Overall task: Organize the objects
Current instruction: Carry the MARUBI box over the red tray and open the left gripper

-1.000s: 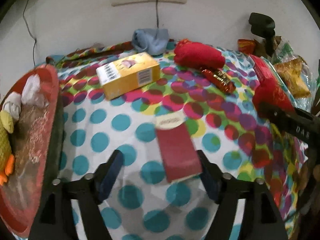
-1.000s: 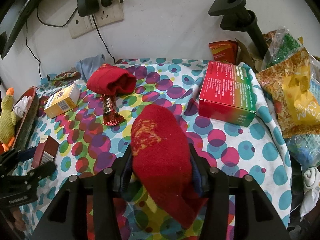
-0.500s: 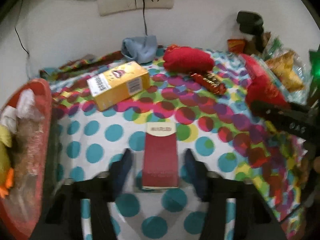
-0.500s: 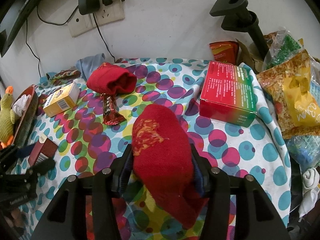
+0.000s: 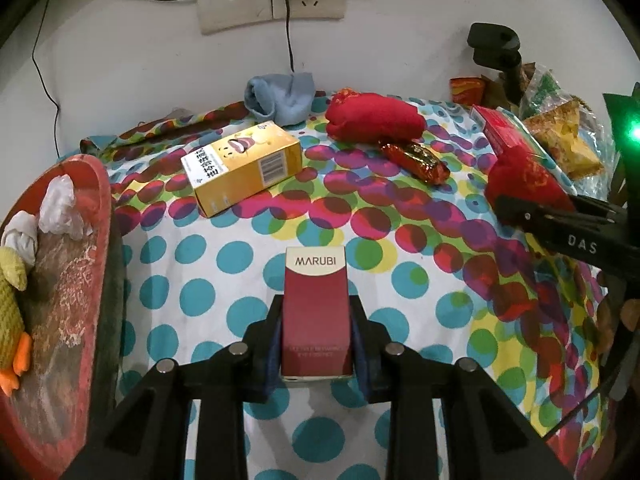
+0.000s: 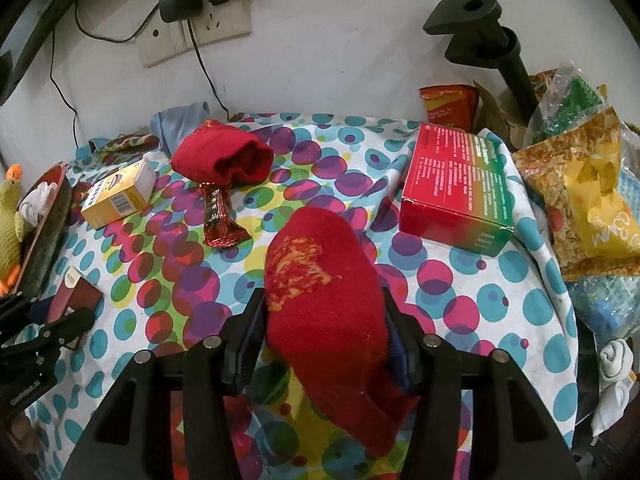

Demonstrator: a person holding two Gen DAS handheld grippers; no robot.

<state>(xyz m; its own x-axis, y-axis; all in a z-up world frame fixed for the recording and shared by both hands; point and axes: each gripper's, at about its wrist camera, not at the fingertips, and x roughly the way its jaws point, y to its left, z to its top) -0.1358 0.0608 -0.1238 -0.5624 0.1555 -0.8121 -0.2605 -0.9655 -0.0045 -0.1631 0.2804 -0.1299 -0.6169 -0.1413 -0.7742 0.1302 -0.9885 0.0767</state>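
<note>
Right wrist view: red sock's [image 6: 324, 280] lower end behind hand-held gripper [image 6: 324, 332].

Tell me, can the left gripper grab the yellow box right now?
Probably not yet. The left gripper is shut on the dark red Marubi box, so its jaws are full. The yellow box lies farther back on the spotted cloth, with nothing between.

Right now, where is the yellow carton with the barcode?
The yellow carton lies on the dotted cloth toward the back left, in front of the blue rag, left of the rolled red sock.
</note>
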